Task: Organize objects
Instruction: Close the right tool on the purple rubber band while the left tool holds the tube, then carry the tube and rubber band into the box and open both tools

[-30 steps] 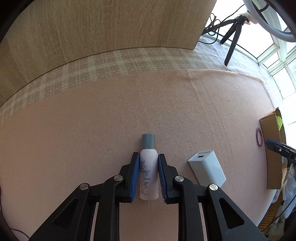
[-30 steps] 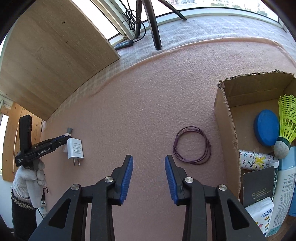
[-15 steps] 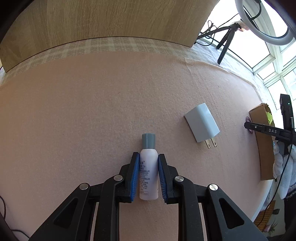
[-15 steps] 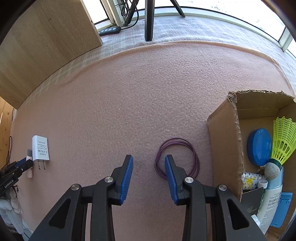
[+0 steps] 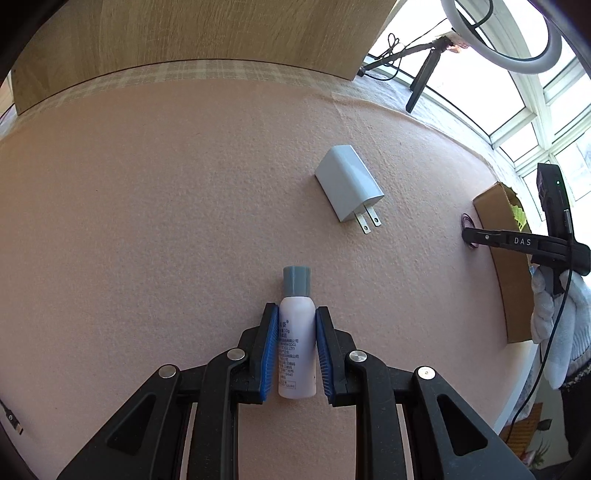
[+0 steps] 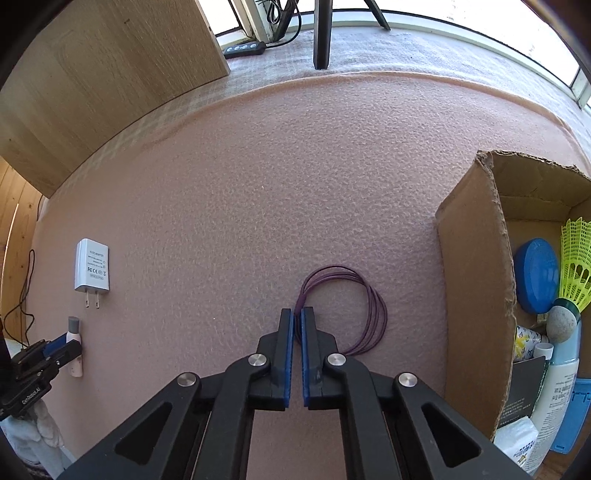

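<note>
Pink felt covering [image 6: 258,177] spreads across the work surface, with a pale wooden panel [image 5: 192,33] at twelve o'clock and bright windows at about two o'clock in my left view.

My left gripper [image 5: 296,317] is clamped on a small white plastic bottle with a grey cap [image 5: 297,332]; both blue pads press its sides, and the cap points to twelve o'clock beyond the fingertips. A white wall charger with two metal prongs [image 5: 349,188] lies on the felt at one o'clock from that bottle, apart from it.

My right gripper [image 6: 297,314] has just been closing, and its blue pads now stand almost together, pinching the left edge of a coil of thin purple cord [image 6: 354,306]. The rest of the coil lies on the felt at one to two o'clock from the fingertips. An open brown cardboard box [image 6: 472,288] stands at three o'clock, near the coil, holding a blue round lid [image 6: 535,275] and a yellow-green shuttlecock [image 6: 576,269], among other items.
</note>
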Demonstrator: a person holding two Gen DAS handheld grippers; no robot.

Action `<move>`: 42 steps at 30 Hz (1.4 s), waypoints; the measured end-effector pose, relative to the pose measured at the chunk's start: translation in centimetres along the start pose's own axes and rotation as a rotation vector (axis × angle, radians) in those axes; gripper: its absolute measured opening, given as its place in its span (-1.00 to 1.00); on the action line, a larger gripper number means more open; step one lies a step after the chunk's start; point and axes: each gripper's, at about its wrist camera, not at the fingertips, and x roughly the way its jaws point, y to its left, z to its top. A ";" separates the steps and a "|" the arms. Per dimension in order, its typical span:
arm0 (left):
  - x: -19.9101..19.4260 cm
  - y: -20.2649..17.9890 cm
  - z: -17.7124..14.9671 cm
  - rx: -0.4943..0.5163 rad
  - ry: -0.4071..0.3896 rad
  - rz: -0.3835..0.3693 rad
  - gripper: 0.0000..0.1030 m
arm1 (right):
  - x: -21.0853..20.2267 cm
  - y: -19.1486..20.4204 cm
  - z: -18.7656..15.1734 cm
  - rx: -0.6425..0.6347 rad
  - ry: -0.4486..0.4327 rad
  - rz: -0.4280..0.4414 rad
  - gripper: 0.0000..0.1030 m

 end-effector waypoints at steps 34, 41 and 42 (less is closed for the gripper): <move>-1.7 -17.4 3.4 0.203 -0.070 -0.196 -0.59 | -15.1 -3.6 -6.4 0.024 -0.280 0.119 -0.94; -0.6 -24.1 5.8 0.294 -0.085 -0.220 -0.59 | -17.6 -7.8 -8.3 0.064 -0.329 0.044 -0.94; -0.3 -25.0 6.1 0.304 -0.086 -0.222 -0.59 | -17.9 -8.4 -8.6 0.071 -0.331 0.040 -0.94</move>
